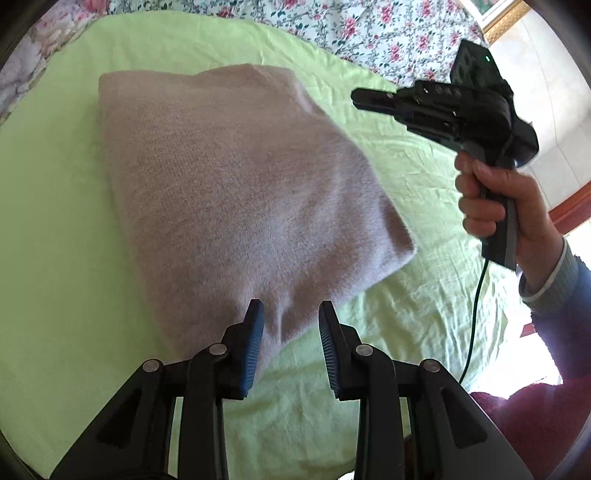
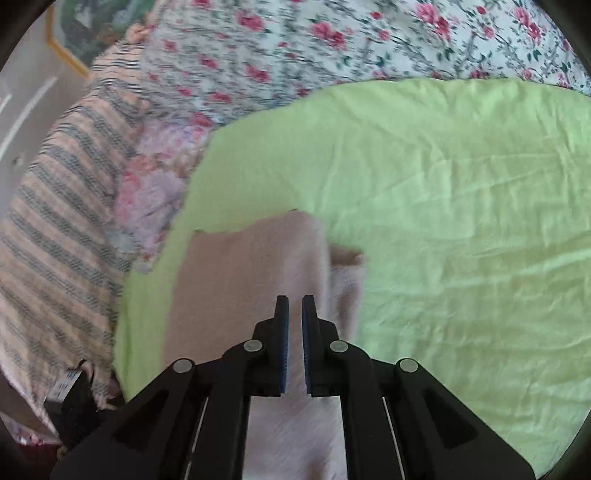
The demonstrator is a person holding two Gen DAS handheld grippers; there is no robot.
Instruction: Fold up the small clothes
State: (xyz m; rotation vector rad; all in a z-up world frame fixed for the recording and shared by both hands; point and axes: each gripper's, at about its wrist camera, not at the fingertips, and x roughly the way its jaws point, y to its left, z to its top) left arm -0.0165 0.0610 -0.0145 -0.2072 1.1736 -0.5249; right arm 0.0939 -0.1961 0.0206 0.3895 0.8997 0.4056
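A folded pinkish-beige knit garment (image 1: pixel 229 177) lies on a light green sheet (image 1: pixel 55 221). My left gripper (image 1: pixel 291 310) hovers over the garment's near corner with its blue pads apart; the fabric shows behind the gap, and no pad visibly presses on it. My right gripper (image 1: pixel 356 98), held by a hand (image 1: pixel 491 199), hangs in the air to the right of the garment and points left. In the right wrist view the right gripper (image 2: pixel 294 299) has its pads almost together with nothing between them, above the garment (image 2: pixel 240 280).
Floral bedding (image 1: pixel 369 29) borders the green sheet (image 2: pixel 461 221) at the far side. A striped cloth (image 2: pixel 59 229) lies at the left in the right wrist view. A dark cable (image 1: pixel 476 314) hangs from the right gripper. A blue sleeve (image 1: pixel 554 280) and dark red fabric (image 1: pixel 535 417) fill the lower right.
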